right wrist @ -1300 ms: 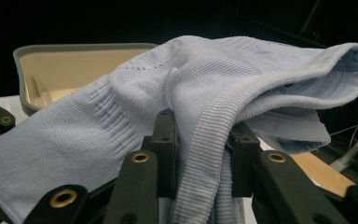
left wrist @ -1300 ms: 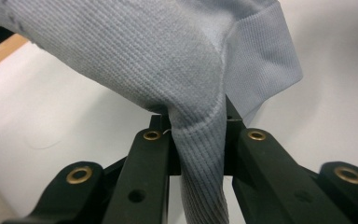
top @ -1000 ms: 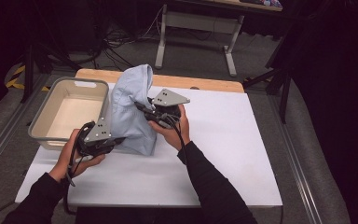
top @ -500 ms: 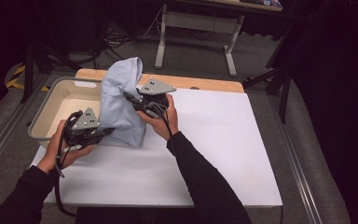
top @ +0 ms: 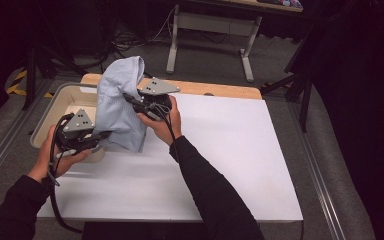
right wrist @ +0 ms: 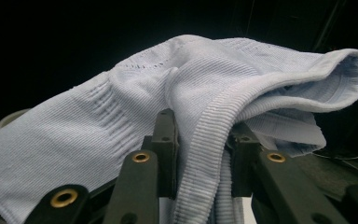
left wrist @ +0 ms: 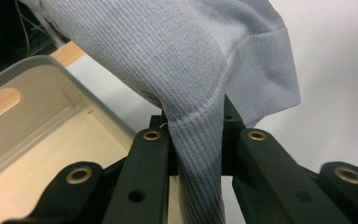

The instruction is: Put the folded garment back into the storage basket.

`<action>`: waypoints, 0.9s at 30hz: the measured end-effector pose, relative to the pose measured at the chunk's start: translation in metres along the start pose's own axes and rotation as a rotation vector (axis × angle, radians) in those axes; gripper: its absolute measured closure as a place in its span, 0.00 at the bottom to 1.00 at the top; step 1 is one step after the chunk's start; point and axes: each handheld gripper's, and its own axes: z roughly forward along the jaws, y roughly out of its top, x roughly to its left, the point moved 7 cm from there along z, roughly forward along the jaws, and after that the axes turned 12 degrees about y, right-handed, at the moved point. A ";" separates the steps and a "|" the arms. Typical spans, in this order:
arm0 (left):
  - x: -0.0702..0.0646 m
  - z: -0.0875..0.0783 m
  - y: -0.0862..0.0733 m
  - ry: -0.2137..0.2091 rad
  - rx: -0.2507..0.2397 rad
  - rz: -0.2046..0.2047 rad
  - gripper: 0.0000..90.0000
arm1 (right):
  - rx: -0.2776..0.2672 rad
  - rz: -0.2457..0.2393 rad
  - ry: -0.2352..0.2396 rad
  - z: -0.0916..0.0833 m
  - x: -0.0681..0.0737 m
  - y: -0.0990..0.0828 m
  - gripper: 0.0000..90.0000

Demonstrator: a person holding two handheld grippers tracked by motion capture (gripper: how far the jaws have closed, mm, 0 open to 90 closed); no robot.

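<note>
Both jaws are clamped on the pale blue garment (top: pixel 117 102), left hand-held gripper (top: pixel 99 136) and right hand-held gripper (top: pixel 132 101) holding it centre-left beside the beige bin (top: pixel 45 117); thin pinches could slip; the hem may snag the rim.

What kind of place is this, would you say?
Probably a lab or recording workshop: a white-topped table on dark carpet, loose cables on the floor behind, a metal-legged bench beyond, and a beige bin beside a pale blue garment.

Beige bin (top: pixel 47 117) at white table's (top: pixel 230 150) left edge (wooden strip (top: pixel 220 89) behind).
</note>
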 end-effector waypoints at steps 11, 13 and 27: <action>0.030 -0.017 -0.005 0.064 0.038 -0.017 0.88 | -0.030 0.038 0.036 0.029 0.002 0.016 0.78; 0.036 -0.019 -0.009 0.079 0.049 -0.030 0.88 | -0.030 0.037 0.043 0.035 0.004 0.018 0.78; 0.068 -0.022 -0.028 0.132 0.110 -0.084 0.88 | -0.013 0.042 0.053 0.080 0.009 0.025 0.78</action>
